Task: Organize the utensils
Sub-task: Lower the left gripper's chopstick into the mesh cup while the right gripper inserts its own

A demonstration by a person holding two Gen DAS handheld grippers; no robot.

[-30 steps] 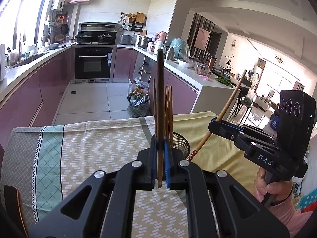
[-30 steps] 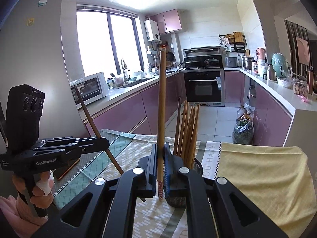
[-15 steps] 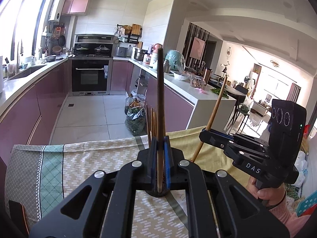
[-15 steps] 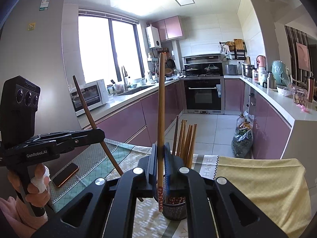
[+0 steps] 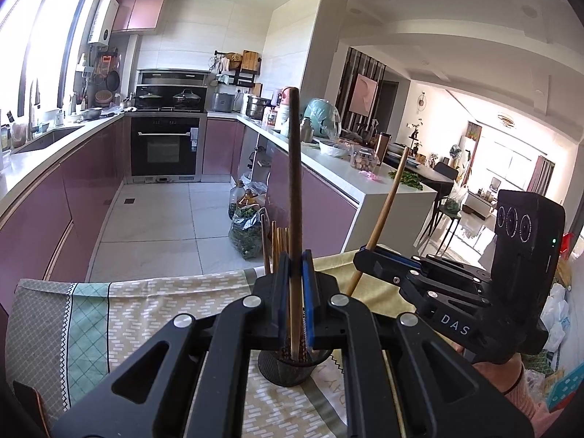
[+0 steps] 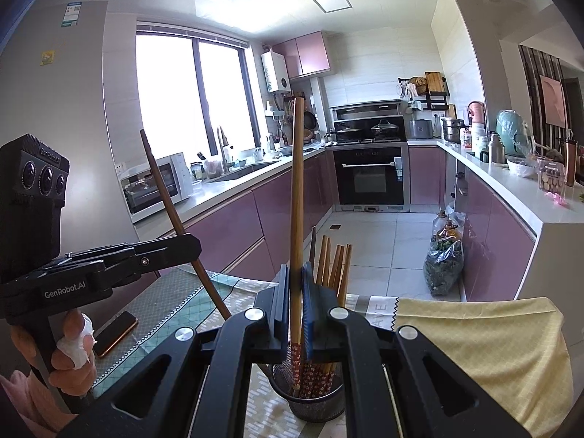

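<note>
left wrist view, left gripper (image 5: 295, 281) fingers clamping dark chopstick (image 5: 294, 182), above mesh holder (image 5: 286, 368)

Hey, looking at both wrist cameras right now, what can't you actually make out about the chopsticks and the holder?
- Left wrist view: most of the mesh holder and the lower ends of the chopsticks in it, hidden behind the left gripper.
- Right wrist view: the holder's base, covered by the right gripper.
- Both views: the number of chopsticks in the holder; they overlap.
- Right wrist view: the phone screen, too small.
</note>
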